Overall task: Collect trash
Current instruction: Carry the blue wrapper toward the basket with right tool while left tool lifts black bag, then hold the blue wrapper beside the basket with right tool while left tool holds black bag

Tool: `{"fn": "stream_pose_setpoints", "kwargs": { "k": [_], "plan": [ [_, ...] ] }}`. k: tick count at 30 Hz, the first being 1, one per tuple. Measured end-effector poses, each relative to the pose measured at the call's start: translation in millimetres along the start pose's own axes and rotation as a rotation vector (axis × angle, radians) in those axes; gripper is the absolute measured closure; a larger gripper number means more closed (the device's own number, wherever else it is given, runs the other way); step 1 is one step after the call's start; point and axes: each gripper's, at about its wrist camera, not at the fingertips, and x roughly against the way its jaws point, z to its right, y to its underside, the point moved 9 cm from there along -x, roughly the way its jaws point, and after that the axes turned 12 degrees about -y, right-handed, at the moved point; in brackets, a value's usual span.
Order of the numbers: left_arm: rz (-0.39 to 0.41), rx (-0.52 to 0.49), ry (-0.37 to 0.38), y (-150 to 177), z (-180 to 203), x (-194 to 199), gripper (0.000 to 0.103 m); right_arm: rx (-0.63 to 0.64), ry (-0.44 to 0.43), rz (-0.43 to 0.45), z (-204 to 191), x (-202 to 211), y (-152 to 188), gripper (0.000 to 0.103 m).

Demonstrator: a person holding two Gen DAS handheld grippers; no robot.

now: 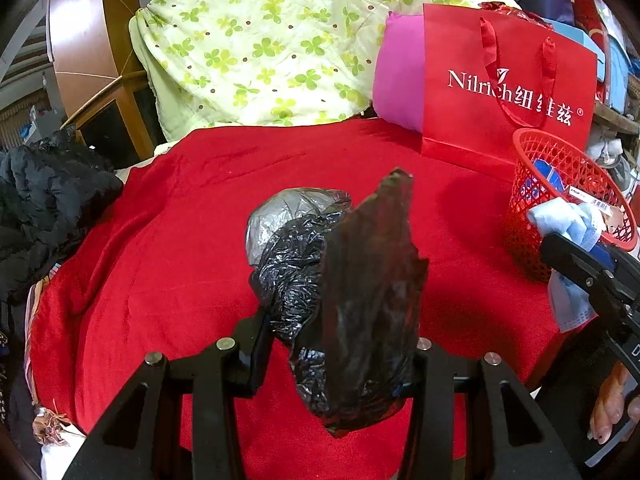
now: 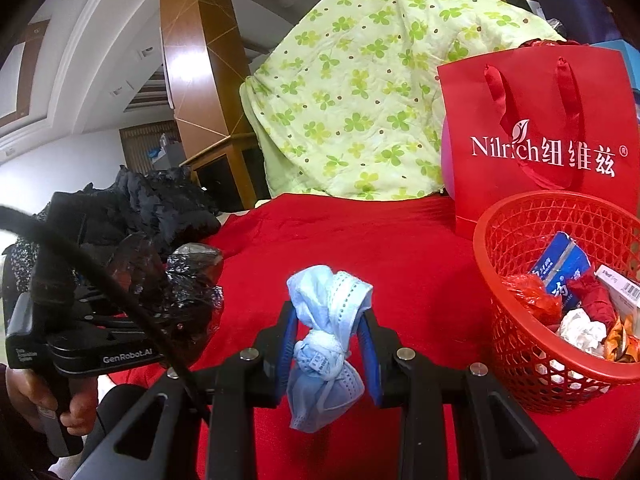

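My left gripper (image 1: 340, 344) is shut on a crumpled black plastic bag (image 1: 344, 292) and holds it above the red cloth (image 1: 160, 248). The bag also shows in the right wrist view (image 2: 188, 292), at the left. My right gripper (image 2: 328, 340) is shut on a knotted light-blue face mask (image 2: 328, 320), held above the cloth just left of the red mesh basket (image 2: 520, 220). In the left wrist view the mask (image 1: 568, 220) sits at the basket's rim (image 1: 560, 140). The basket holds a blue carton (image 2: 560, 268), white crumpled paper (image 2: 580, 328) and other wrappers.
A red paper bag (image 1: 508, 88) stands behind the basket, with a pink cushion (image 1: 400, 76) beside it. A green clover quilt (image 1: 260, 40) is piled at the back. A black jacket (image 1: 48, 196) lies at the left edge of the cloth.
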Motion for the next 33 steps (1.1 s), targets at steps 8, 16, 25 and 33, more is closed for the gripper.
{"fn": "stream_pose_setpoints", "kwargs": {
  "k": [8,16,25,33],
  "plan": [
    [0.008,-0.018,-0.002,-2.4,6.1,4.1,0.055,0.006,-0.015,0.021,-4.1,6.2,-1.1,0.071],
    [0.017,-0.028,0.003,-3.8,8.4,8.9,0.055,-0.013,-0.017,0.034,-1.3,12.9,-2.2,0.071],
    [0.033,-0.053,0.007,-4.0,11.4,15.3,0.055,-0.021,-0.023,0.054,0.5,19.7,-4.9,0.071],
    [0.040,-0.068,0.010,-3.2,11.7,17.0,0.055,-0.032,-0.025,0.070,1.5,25.6,-6.8,0.071]
  ]
}}
